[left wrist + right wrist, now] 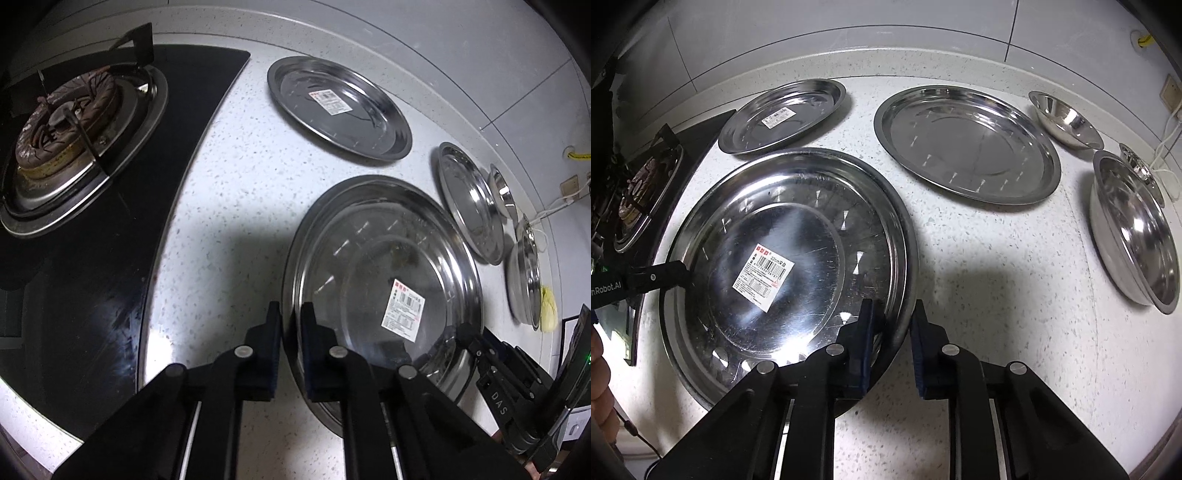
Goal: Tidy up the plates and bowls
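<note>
Nearby, on the white speckled stone countertop (997,280), a large round stainless-steel plate with a barcode label (783,254) is gripped from two sides. Its left rim is straddled by the left gripper (290,317), whose black fingers are narrowly parted with the thin steel edge caught between the blue pads. Its right rim is straddled by the right gripper (892,314), one finger inside the plate and the other outside over the counter; a small gap is seen beside the outer pad, so a firm pinch cannot be confirmed there. In the right wrist view this plate appears to be nested in a second, slightly larger steel plate, whose rim is visible around its far and right edge. Behind it, near the grey tiled wall (849,26), a smaller labelled round steel plate (783,116) is laid flat, and to the right of that an unlabelled wide steel plate (967,144) is laid, well apart from both. Further right, a deep shiny steel bowl (1134,229) and a small shallow steel bowl (1065,120) are set close together. A black glass gas hob with a brown burner (66,122) is seen at the left
</note>
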Available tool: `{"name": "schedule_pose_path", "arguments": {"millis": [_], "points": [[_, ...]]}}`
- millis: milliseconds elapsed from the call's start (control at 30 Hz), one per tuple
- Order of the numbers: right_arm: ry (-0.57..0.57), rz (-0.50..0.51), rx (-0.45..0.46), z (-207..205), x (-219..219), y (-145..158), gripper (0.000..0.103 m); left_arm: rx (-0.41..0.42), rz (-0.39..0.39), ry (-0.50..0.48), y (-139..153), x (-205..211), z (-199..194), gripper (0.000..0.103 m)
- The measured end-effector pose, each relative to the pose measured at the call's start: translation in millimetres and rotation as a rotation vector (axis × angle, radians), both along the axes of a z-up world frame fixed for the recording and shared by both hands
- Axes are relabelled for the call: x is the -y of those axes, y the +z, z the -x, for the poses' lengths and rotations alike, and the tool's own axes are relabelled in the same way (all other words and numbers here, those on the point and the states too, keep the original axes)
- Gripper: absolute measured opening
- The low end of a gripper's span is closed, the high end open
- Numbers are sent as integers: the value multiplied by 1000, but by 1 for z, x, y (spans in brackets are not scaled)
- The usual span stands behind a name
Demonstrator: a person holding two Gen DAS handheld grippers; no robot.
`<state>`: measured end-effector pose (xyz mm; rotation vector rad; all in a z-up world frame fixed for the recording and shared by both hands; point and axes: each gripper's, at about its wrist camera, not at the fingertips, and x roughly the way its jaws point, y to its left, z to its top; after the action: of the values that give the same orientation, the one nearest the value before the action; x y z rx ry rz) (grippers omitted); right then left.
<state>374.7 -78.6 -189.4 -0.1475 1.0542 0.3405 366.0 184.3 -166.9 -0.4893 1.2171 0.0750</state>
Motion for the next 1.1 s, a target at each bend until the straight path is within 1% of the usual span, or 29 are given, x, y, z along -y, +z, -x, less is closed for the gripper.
{"name": "schedule_pose_path", "arguments": {"millis": [267,467,600,733,800,967,1100], "points": [[-14,-19,-33,20,12,10,16,-7,7,-2,21,4,18,9],[-6,-17,-36,29,23,23,16,-25,-20,-3,37,16,27,9],[36,-38,-33,24,32,33,16,-26,-50,21,55,24,25,9],[84,-82,-55,8,48,41,16,-34,-69,24,74,39,20,9],[104,-94,-53,0,55,47,16,-40,-78,26,81,47,18,9],[158,-116,-63,-18,66,58,17,-38,-70,53,94,56,12,9],[170,-139,-82,-25,71,56,17,-41,-69,45,93,61,8,9]]}}
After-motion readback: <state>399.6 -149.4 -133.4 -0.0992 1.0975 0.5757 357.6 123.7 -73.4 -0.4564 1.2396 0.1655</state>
